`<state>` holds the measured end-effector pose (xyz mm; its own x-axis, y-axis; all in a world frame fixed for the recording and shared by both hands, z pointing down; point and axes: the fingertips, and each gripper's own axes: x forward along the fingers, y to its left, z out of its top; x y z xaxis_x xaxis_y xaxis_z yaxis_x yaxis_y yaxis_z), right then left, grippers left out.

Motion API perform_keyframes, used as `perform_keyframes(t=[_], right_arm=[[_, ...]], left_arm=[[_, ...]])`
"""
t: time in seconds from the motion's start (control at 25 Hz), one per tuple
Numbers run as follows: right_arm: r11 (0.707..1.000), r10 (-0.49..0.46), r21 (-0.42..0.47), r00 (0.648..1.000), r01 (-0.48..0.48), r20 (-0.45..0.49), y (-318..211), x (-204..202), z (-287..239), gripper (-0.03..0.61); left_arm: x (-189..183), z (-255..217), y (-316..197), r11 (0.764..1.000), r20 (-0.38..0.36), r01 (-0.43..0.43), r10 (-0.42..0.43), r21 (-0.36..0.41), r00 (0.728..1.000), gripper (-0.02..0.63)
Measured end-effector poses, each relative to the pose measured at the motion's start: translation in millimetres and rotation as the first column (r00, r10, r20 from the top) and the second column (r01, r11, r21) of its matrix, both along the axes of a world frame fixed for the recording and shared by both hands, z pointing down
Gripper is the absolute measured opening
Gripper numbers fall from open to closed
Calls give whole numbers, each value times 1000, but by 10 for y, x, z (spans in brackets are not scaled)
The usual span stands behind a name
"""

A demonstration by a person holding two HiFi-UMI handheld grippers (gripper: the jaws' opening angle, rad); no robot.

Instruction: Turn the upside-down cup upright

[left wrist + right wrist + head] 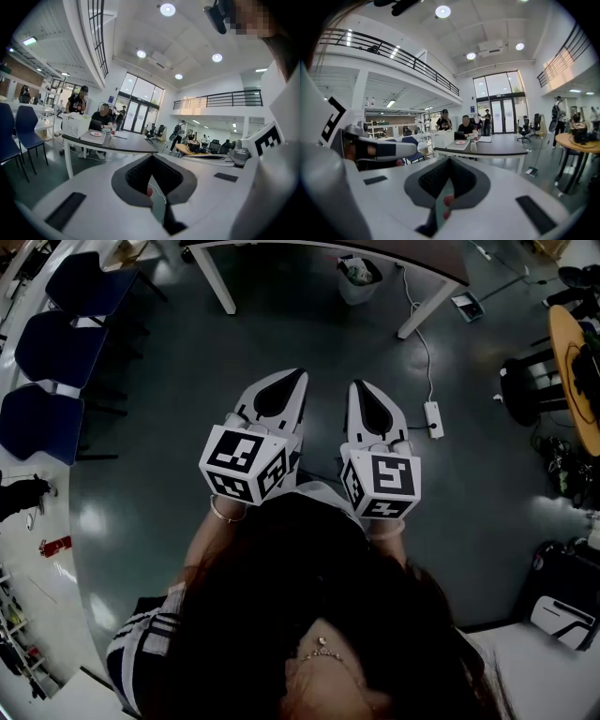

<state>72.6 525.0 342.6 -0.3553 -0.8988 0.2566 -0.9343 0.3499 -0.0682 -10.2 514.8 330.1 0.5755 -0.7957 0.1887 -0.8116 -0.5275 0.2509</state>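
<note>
In the head view both grippers are held side by side over the dark floor, pointing toward a white-legged table (427, 268). My left gripper (298, 377) is shut with nothing in it. My right gripper (357, 386) is likewise shut and empty. In the left gripper view the left gripper (152, 158) faces the table (126, 144) a few steps off. On it stands a small pale cup-like thing (113, 130), too small to tell which way up it is. The right gripper view shows the right gripper (449, 160) and the same small thing (474, 146) on the table (501, 151).
A white basket (75, 126) and a laptop sit on the table, with people behind it. A bin (359, 279) stands under the table and a power strip (433, 418) with its cable lies on the floor. Blue chairs (56, 348) line the left, and a round wooden table (574, 362) is at the right.
</note>
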Motion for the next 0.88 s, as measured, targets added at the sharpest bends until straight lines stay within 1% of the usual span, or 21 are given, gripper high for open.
perform_keyframes(t=[0.24, 0.52, 0.68, 0.88], right_arm=[[1000, -10, -8, 1000, 10, -7, -543, -59, 71, 17], [1000, 3, -11, 1000, -3, 3, -1326, -121, 39, 17], [1000, 20, 1, 1000, -20, 12, -1778, -130, -45, 17], [1000, 29, 6, 999, -30, 22, -2287, -199, -64, 17]], left_arm=[[-25, 61, -562, 1000, 20, -6, 6, 1, 1000, 2], [-8, 59, -1345, 998, 25, -59, 59, -6, 998, 2], [0, -14, -1803, 996, 18, -88, 88, -1, 996, 2], [-53, -51, -2324, 995, 2, -102, 102, 7, 995, 2]])
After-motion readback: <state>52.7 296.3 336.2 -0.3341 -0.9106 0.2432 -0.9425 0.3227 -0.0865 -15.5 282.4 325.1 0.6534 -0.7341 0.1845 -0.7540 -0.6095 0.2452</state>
